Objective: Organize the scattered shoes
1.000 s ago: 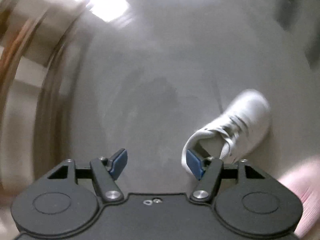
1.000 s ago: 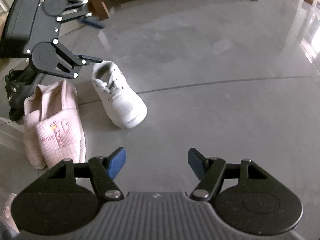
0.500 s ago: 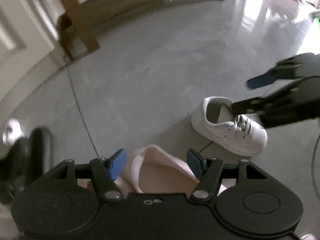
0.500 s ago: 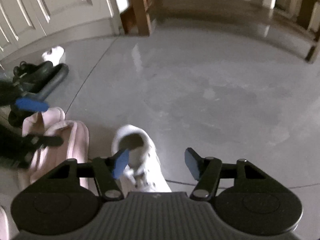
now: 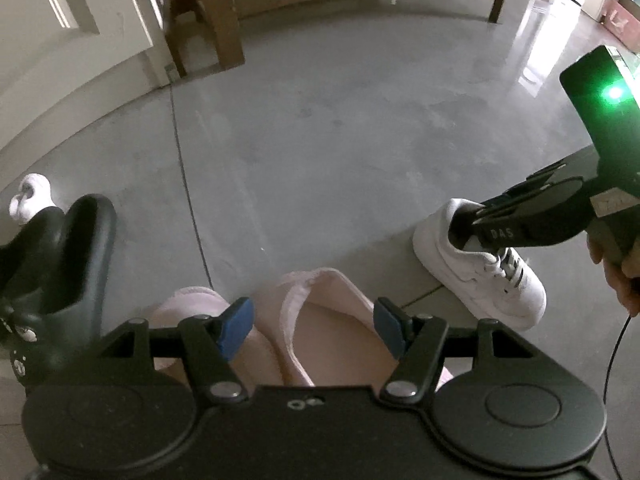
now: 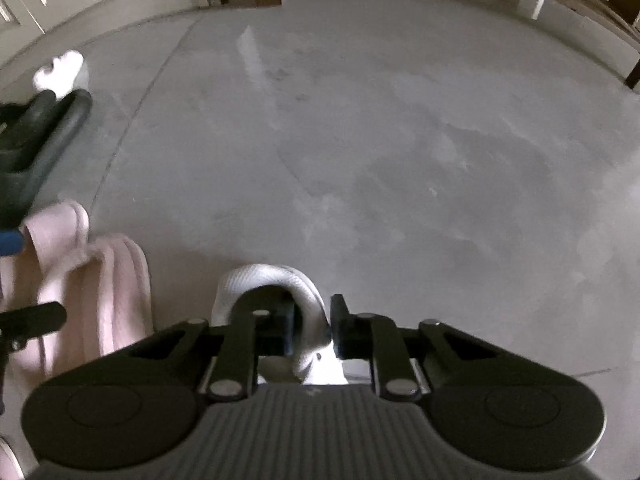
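Since half a second ago the right gripper (image 6: 310, 330) has dropped onto the white sneaker (image 5: 480, 268) and its jaws have closed on the collar wall at the heel; before that they stood apart just above the shoe. In the right wrist view one finger sits inside the opening and the other outside, with the padded white rim (image 6: 280, 280) pinched between them. From the left wrist view the same gripper (image 5: 476, 216) reaches in from the right, its tips buried in the sneaker's mouth, a green light glowing on its body and a hand (image 5: 616, 268) wrapped round the handle. The sneaker stands sole-down on the grey floor (image 5: 340, 140), toe toward the camera's right.

The left gripper (image 5: 310, 326) hangs over the pink slippers (image 5: 328, 320), jaws wide apart and touching nothing, much as before. The two slippers lie side by side, openings up, just left of the sneaker but apart from it. Farther left lie black shoes (image 5: 80, 256), and beyond them a small white shoe (image 5: 30, 196) near the wall. Brown wooden furniture legs (image 5: 216, 20) rise at the back of the floor
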A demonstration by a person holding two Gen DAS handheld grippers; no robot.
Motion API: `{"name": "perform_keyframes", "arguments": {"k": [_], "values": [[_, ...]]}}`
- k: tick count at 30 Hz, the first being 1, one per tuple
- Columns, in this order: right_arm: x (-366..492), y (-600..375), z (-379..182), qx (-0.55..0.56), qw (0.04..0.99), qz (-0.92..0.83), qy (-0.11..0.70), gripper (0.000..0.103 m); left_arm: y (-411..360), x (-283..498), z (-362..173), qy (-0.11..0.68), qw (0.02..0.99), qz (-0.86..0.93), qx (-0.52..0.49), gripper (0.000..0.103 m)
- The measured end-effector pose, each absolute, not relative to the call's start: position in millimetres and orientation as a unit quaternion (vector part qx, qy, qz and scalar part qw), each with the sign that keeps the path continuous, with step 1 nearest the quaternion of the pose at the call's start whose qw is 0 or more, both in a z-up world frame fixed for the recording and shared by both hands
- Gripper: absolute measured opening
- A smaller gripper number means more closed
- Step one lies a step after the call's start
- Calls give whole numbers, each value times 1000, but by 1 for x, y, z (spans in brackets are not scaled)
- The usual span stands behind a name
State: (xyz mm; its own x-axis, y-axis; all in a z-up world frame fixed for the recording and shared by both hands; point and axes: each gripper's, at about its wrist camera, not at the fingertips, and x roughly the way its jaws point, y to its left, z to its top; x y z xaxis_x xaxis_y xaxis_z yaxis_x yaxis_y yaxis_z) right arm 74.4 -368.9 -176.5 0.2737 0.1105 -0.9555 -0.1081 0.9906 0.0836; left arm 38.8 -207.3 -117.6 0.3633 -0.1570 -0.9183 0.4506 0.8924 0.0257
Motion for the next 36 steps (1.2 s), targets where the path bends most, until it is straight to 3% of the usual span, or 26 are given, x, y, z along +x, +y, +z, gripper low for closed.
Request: {"name": "perform_keyframes", "arguments": {"k": [9, 12, 13, 14, 16, 21, 23, 27, 36], "values": [[46, -423, -163, 8, 779, 17, 627, 12, -191, 31, -110, 529, 820, -176, 130, 66], [42, -430, -164, 10, 777, -4, 630, 21, -175, 30, -109, 532, 822, -163, 121, 67], [40, -429, -159, 11, 782, -14, 623, 34, -168, 31, -109, 532, 823, -158, 117, 67], [37, -428, -151, 13, 789, -26, 613, 54, -160, 31, -110, 532, 825, -153, 114, 67], [28, -425, -128, 22, 817, -44, 575, 64, -145, 32, -110, 532, 828, -144, 106, 67], [12, -407, -46, -15, 872, -67, 485, 68, -82, 55, -105, 514, 843, -95, 130, 67], [7, -398, -3, -13, 891, -62, 450, 83, -46, 71, -96, 505, 851, -64, 131, 67], [-12, -365, 59, -28, 915, -20, 403, 93, 21, 107, -80, 506, 859, -3, 84, 67], [-16, -283, 78, -24, 908, 51, 415, 96, 89, 194, -88, 493, 866, 6, 81, 67]]}}
